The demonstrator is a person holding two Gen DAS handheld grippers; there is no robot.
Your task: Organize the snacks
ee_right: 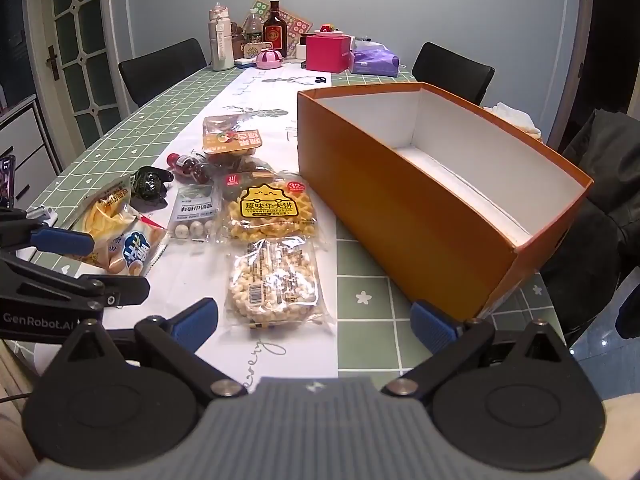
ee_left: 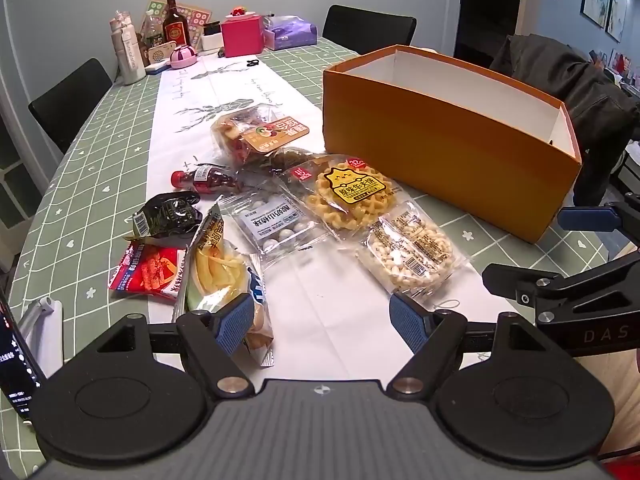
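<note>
Several snack packs lie on the white runner: a puffed-rice pack (ee_left: 412,258) (ee_right: 274,280), a waffle pack (ee_left: 348,196) (ee_right: 270,210), a white-ball candy pack (ee_left: 276,222) (ee_right: 194,214), a yellow chips bag (ee_left: 218,268) (ee_right: 106,216), a red pack (ee_left: 150,270), a dark pack (ee_left: 170,212) (ee_right: 150,184), a small red bottle (ee_left: 204,178) (ee_right: 186,164) and a dried-fruit bag (ee_left: 260,134) (ee_right: 232,140). An open, empty orange box (ee_left: 448,148) (ee_right: 420,196) stands to their right. My left gripper (ee_left: 322,318) is open and empty, just before the chips bag. My right gripper (ee_right: 314,320) is open and empty, just before the puffed-rice pack.
Bottles, a pink box (ee_left: 242,36) (ee_right: 326,54) and a purple tissue pack (ee_left: 290,32) (ee_right: 374,62) crowd the table's far end. Black chairs (ee_left: 70,100) (ee_right: 164,68) stand around the green checked tablecloth (ee_left: 100,152). A phone (ee_left: 16,356) stands at the near left.
</note>
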